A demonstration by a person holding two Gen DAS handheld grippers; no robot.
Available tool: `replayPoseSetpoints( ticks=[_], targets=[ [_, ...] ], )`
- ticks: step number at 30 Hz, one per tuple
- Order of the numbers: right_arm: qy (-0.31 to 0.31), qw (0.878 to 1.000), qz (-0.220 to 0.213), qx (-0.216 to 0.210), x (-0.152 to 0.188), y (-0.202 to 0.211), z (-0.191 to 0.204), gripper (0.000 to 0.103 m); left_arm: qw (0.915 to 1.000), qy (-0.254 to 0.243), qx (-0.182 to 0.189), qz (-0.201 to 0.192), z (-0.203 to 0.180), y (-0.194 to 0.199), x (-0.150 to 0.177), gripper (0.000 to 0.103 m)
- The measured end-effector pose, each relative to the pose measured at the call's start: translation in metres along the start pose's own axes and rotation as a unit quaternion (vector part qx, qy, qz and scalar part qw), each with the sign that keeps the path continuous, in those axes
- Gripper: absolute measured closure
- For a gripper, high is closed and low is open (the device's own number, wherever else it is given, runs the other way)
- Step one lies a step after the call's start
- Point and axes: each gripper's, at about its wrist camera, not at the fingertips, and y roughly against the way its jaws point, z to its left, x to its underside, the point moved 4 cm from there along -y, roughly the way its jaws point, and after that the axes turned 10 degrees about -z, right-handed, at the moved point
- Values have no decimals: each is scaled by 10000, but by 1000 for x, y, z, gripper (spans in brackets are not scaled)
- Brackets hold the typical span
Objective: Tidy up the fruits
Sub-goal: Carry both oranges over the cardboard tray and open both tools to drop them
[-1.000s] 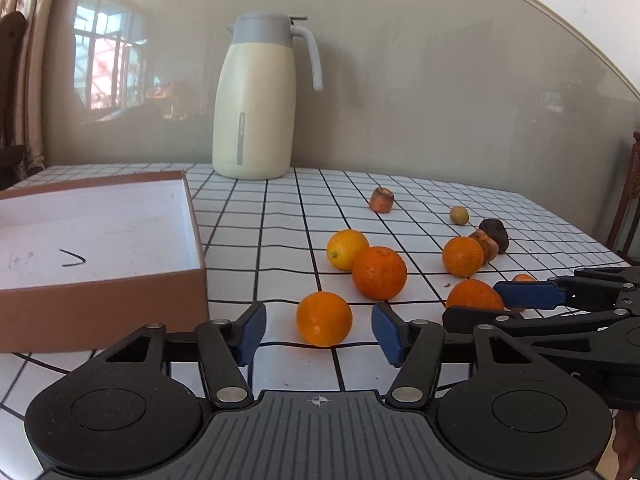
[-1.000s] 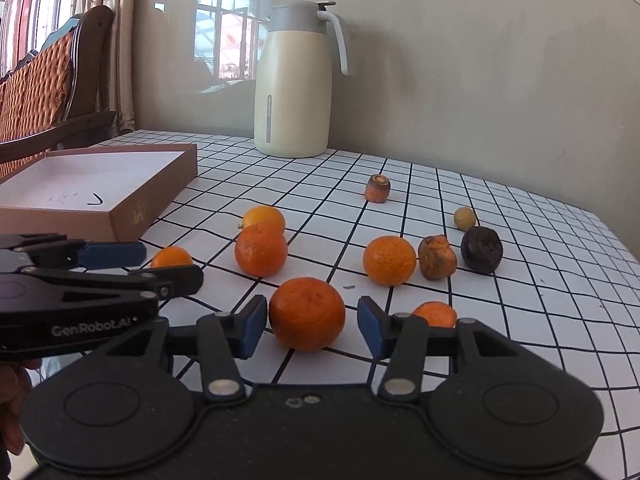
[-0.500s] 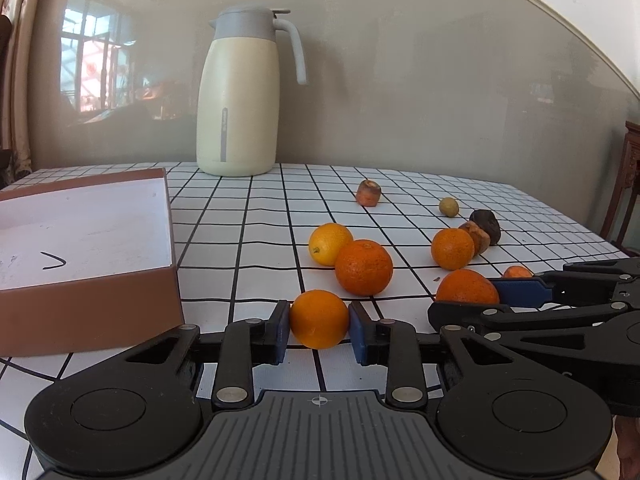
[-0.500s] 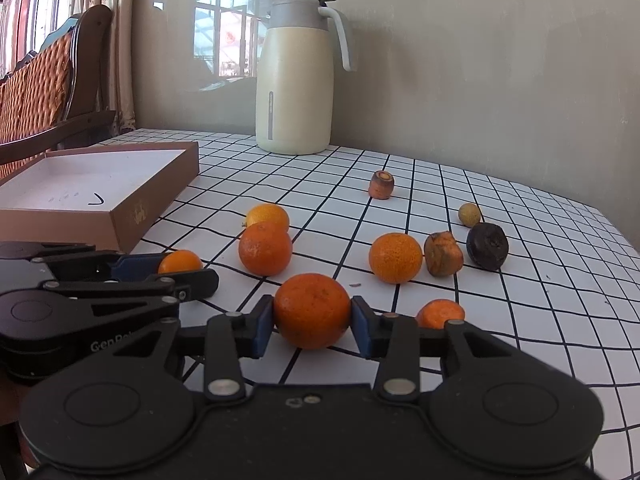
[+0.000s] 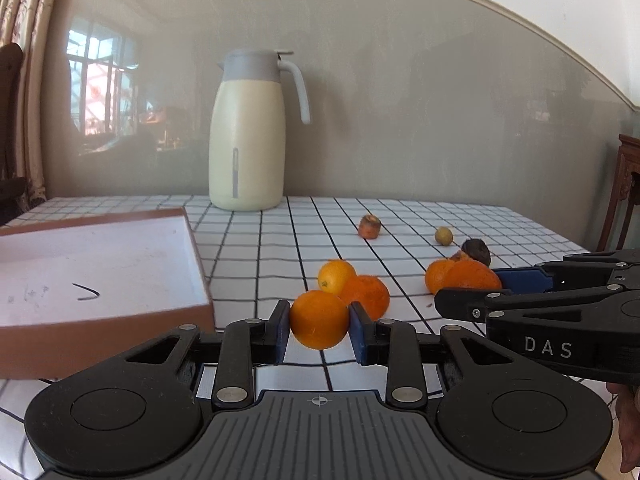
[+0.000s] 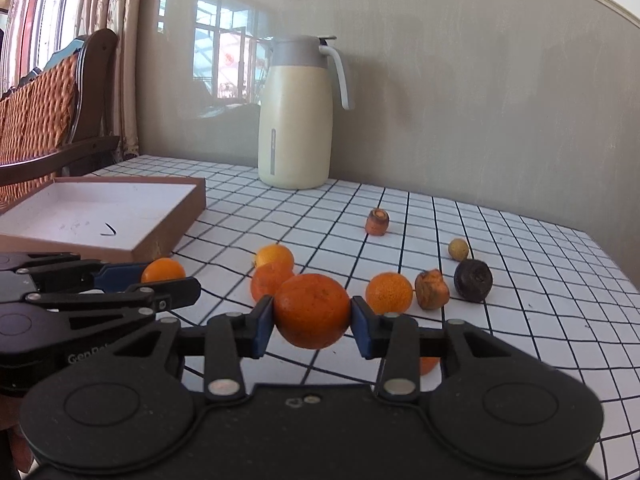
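At the left of the checked bench [image 5: 280, 248] an open brown box [image 5: 100, 264] with a white floor is seen, with a cream jug [image 5: 248, 136] standing behind it by the wall. A small orange [image 5: 319, 319] is clamped between the blue fingers [image 5: 280, 330] of the left gripper [image 5: 319, 330] and held clear of the bench, close beside the box's near corner. To the right, a larger orange [image 6: 312, 311] is gripped and held raised by the right gripper [image 6: 312, 326], with loose oranges [image 6: 389, 293] and shrivelled fruit [image 6: 473, 280] lying beyond it.
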Motion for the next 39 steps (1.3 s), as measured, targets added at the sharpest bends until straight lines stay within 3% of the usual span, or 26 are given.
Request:
replayPoseSetpoints(
  ticks=[19,31,39],
  targets=[
    [332,9966,-353,-673,-42,3,91,71,9963,140,-710,-455,86,56,-37,72],
    [671,9888,-489,-1236,-61,-12,158,71,9884,303,-1380,-562,152,87,-38,72],
    [745,9860,-496,-1407,-67,-28,179,71,9822,309,-1762,-571,188,97,-39,72]
  ],
)
